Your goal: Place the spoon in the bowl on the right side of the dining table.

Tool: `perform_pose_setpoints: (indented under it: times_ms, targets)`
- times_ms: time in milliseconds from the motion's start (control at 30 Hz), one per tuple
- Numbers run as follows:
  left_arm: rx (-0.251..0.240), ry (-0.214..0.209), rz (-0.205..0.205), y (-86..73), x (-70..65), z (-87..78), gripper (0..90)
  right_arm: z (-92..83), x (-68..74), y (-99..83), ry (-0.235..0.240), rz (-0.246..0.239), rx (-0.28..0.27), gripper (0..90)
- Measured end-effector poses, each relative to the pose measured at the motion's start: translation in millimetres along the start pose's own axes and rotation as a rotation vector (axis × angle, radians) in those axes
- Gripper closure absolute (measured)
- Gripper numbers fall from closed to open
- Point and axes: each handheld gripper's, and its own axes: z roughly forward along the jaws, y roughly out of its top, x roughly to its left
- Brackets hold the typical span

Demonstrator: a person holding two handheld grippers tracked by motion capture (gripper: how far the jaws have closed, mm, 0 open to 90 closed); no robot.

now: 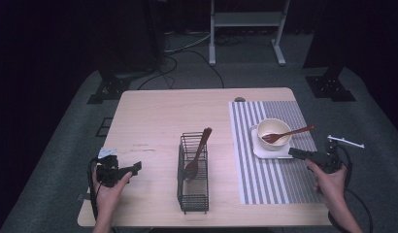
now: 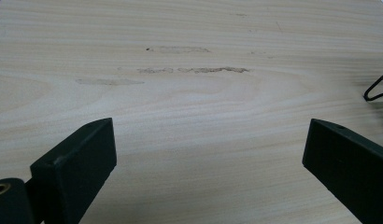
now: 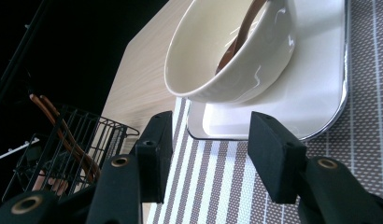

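Note:
A cream bowl stands on a small white tray on a striped placemat. A wooden fork lies in the bowl, its handle sticking out to the right. My right gripper is just in front of the tray, low over the mat. In the right gripper view its jaws are open and empty, facing the bowl and tray. My left gripper hovers at the table's front left. It is wide open over bare wood.
A black wire basket stands mid-table with a wooden spoon leaning in it; the basket lies left of the right jaws. A white bar sits beyond the table's right edge. Stands and cables occupy the dark floor behind.

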Motion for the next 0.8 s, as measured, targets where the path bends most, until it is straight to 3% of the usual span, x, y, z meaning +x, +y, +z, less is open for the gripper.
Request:
perform_pose_setpoints:
  times_ms: [800]
  targets:
    - [0.001,-0.001,0.002,0.0,-0.2,0.3,1.9,4.0,2.3,-20.4,0.024,-0.015,0.026,46.9]
